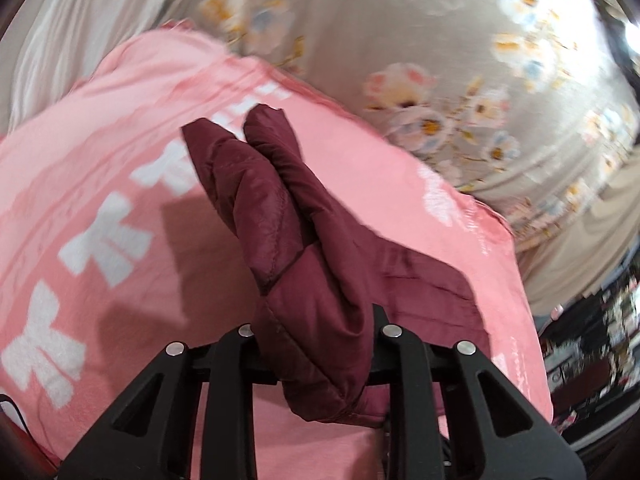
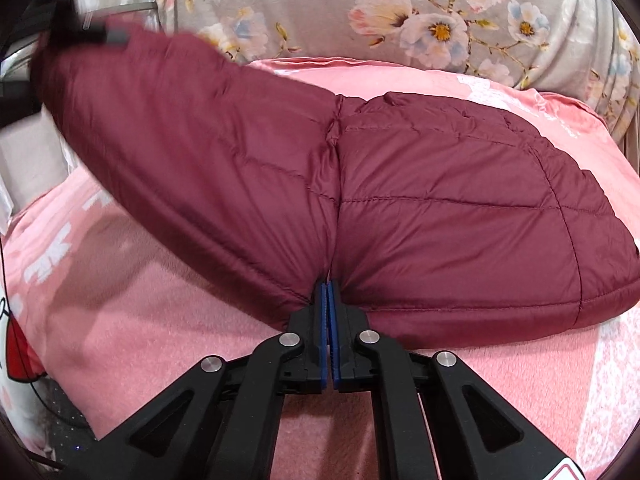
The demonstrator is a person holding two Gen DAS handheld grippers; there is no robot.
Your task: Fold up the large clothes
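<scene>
A maroon quilted puffer jacket [image 2: 440, 200] lies on a pink blanket [image 2: 160, 300]. My right gripper [image 2: 327, 286] is shut on the jacket's near edge at the seam where the sleeve [image 2: 180, 140] meets the body. The sleeve is lifted up to the left, where my left gripper [image 2: 92, 34] shows blurred at its end. In the left wrist view the sleeve end [image 1: 288, 220] hangs folded between the left gripper's fingers, which are hidden under the fabric; the left gripper [image 1: 316, 340] is shut on it above the blanket [image 1: 120, 160].
The pink blanket carries white printed shapes [image 1: 108, 248]. Behind it lies a grey floral bedsheet [image 2: 400, 12], also in the left wrist view [image 1: 440, 60]. A cluttered dark area [image 1: 600, 340] lies past the bed's right edge. A white and red printed item [image 2: 16, 340] sits at the left.
</scene>
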